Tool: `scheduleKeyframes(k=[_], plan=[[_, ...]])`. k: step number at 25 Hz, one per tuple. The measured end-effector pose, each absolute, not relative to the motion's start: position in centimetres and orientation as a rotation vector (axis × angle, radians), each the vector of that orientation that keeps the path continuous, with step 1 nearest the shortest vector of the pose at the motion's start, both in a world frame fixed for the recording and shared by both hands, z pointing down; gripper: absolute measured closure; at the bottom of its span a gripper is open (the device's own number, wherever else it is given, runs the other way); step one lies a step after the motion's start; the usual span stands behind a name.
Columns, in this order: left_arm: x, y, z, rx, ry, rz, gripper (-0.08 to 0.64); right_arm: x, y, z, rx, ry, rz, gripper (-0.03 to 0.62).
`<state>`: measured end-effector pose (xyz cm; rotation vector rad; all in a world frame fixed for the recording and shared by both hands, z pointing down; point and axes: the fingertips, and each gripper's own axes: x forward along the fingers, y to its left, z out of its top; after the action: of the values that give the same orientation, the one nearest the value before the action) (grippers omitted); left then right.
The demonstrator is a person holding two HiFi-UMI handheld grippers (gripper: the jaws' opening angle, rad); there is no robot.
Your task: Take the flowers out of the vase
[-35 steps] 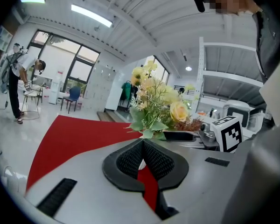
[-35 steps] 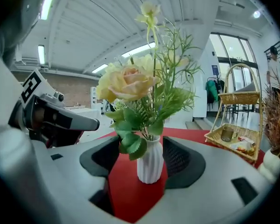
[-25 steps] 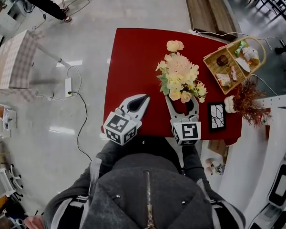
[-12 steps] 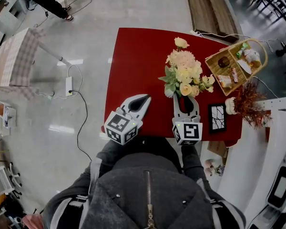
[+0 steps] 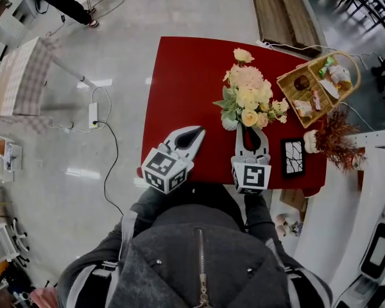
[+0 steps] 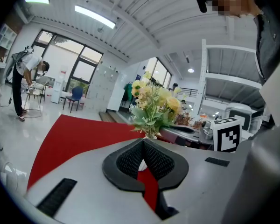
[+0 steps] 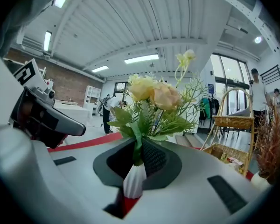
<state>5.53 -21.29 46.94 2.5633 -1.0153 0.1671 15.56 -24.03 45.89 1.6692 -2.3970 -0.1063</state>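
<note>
A bunch of cream, peach and yellow flowers (image 5: 247, 98) stands in a white ribbed vase (image 7: 134, 178) on the red table (image 5: 186, 76). My right gripper (image 5: 251, 131) reaches in at the near side of the bunch, and its jaws are closing. In the right gripper view the green stems (image 7: 136, 146) sit pinched between the dark pads just above the vase's mouth, at the right gripper (image 7: 139, 143). To the left, apart from the flowers, my left gripper (image 5: 194, 132) hangs shut and holds nothing. The left gripper view shows the flowers (image 6: 151, 104) beyond the closed tips of the left gripper (image 6: 143, 141).
A wicker basket (image 5: 314, 85) with snacks stands right of the flowers. A dried reddish plant in a small white pot (image 5: 333, 136) and a black-and-white picture frame (image 5: 291, 156) stand at the table's right near corner. A checked table (image 5: 19, 82) and a cable lie on the floor to the left.
The right gripper's jaws went from wide open either side of the stems to closed on them. The left gripper stayed where it was.
</note>
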Motion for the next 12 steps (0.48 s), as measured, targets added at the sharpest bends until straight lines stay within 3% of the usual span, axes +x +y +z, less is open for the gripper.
scheduleKeyframes(k=[12], plan=[[5.8, -21.5, 46.5, 2.58, -0.999, 0.151, 0.561, 14.8, -24.4, 42.8, 1.654, -2.393, -0.313, 0.568]])
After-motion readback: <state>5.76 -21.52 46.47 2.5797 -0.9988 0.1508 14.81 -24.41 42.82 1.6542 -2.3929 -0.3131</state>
